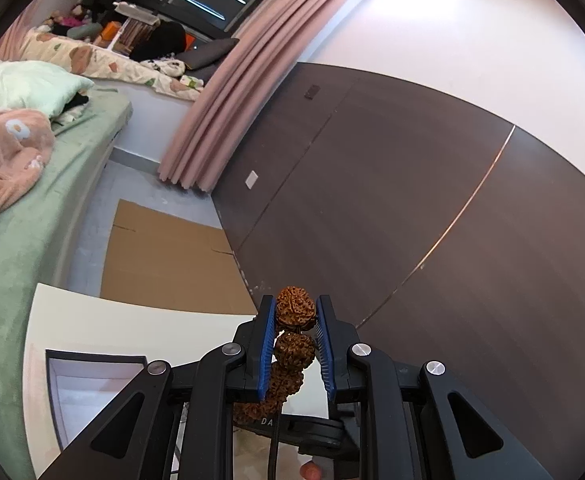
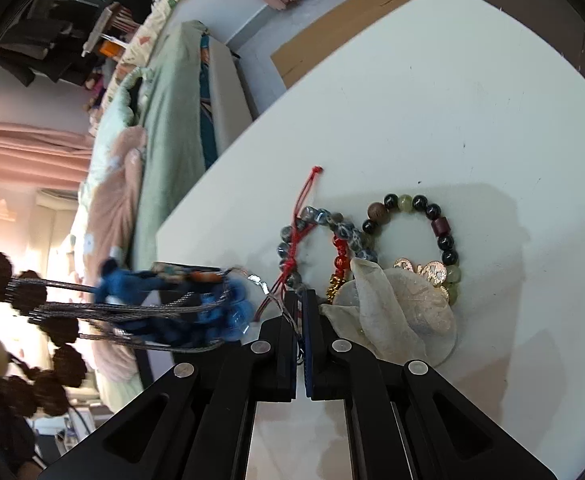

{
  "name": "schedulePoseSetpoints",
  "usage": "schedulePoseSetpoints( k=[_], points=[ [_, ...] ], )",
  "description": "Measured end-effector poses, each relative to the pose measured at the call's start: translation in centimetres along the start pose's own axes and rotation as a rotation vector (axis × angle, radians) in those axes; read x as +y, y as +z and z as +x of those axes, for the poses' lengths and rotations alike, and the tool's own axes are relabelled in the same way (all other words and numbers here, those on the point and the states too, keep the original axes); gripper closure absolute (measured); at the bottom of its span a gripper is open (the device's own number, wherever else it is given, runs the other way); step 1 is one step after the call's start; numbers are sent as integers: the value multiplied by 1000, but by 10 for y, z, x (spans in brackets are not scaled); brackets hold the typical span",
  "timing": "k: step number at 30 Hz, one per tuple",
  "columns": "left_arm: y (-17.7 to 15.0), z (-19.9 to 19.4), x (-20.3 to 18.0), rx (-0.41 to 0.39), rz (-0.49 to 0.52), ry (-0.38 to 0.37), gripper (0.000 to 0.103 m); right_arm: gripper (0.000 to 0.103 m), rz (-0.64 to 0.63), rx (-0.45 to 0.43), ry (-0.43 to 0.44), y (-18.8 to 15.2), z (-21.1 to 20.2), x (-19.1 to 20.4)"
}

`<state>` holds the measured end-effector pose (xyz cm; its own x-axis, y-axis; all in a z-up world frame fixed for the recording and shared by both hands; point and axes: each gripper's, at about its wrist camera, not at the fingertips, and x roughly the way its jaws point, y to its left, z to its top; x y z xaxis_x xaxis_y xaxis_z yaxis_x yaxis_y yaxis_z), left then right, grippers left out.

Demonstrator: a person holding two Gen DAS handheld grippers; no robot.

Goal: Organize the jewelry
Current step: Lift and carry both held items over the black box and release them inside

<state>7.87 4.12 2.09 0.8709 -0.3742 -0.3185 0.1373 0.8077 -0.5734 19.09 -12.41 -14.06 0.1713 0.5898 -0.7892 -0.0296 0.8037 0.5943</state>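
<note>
Above the white table (image 1: 132,320), fingers (image 1: 267,340) pinch brown bead bracelet (image 1: 295,308).

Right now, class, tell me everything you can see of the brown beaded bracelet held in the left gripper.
The brown bracelet is a string of large, knobbly, rough beads that look like dried seeds. The left gripper is shut on its top bead, the blue pads pressing both sides. The other beads hang below between the fingers, clear of the white table. In the right wrist view the same strand shows dark and blurred at the left edge. Its full loop is not visible.
</note>
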Motion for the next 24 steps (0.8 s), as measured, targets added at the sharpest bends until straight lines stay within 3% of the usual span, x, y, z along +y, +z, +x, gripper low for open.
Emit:
schedulePoseSetpoints(
  k=[14,24],
  points=[
    [9,-50,8,-87,26,47,82,99,-16,-74,-47,3,-22,5],
    [15,-73,21,-145,20,97,82,99,-37,-114,29,-5,-30,19]
  ],
)
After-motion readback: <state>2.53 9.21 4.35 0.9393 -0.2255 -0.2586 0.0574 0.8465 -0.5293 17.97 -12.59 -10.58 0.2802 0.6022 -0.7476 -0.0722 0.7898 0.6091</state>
